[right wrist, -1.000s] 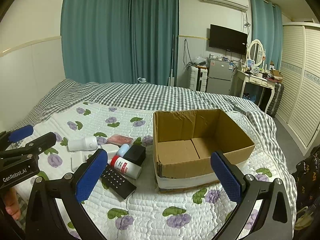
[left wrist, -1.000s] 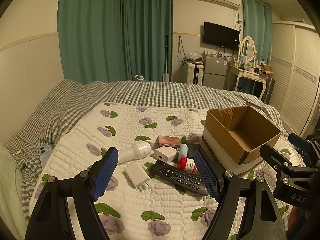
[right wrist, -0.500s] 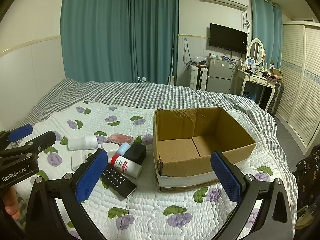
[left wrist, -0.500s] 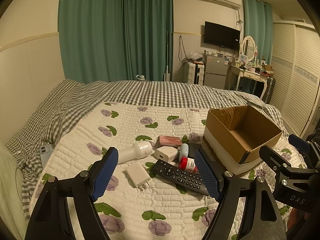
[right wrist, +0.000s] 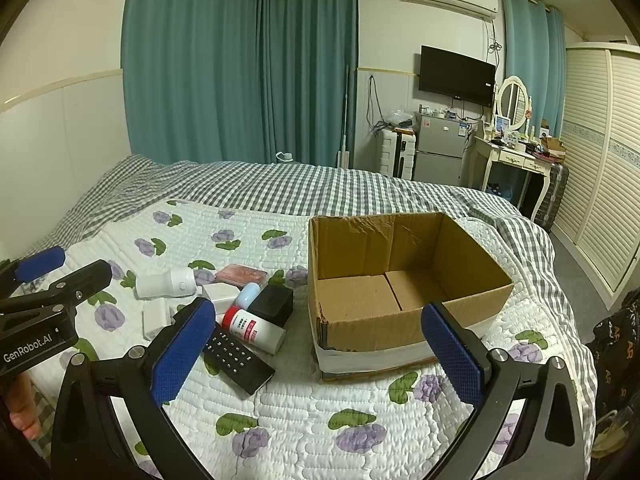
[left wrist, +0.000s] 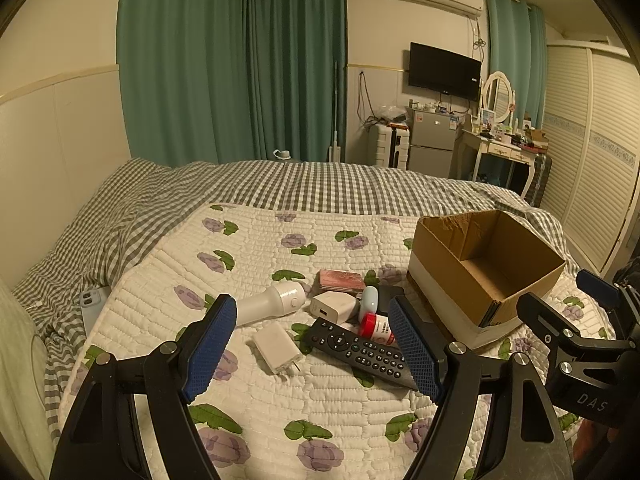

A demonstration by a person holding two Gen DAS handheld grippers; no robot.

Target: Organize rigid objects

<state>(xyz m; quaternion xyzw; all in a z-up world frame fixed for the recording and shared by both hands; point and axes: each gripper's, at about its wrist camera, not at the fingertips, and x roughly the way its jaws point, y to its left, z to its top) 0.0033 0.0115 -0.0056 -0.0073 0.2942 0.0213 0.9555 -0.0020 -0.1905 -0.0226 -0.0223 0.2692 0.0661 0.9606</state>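
Two claws hang above a bed, both with their blue-padded jaws spread wide and nothing between them. From its own camera the left claw (left wrist: 312,348) sits over a cluster of small things on the floral quilt (left wrist: 320,400); the right claw (right wrist: 316,354) sits further right, its jaws framing the near wall of an open cardboard box (right wrist: 404,280) that stands on the quilt with nothing visible inside. Just left of the box lies the cluster: a black remote control (left wrist: 360,350) nearest the cameras, a white bottle with a red cap (right wrist: 254,328) lying on its side against the remote's far edge, a black box (right wrist: 272,304) beside it and closest to the cardboard box, a pale blue rounded item (right wrist: 247,295) touching the black box, a white charger cube (left wrist: 334,306), a flat white plug adapter (left wrist: 277,346) a little apart on the near left, a white cylindrical device (left wrist: 270,304) lying on its side at the cluster's left, and a flat pink case (left wrist: 342,281) at the far edge. A phone (left wrist: 91,304) lies well to the left where the quilt meets the checked bedsheet (left wrist: 280,184). At the lower left of the right wrist view, fingertips (right wrist: 22,420) of the person show under the left gripper's body.
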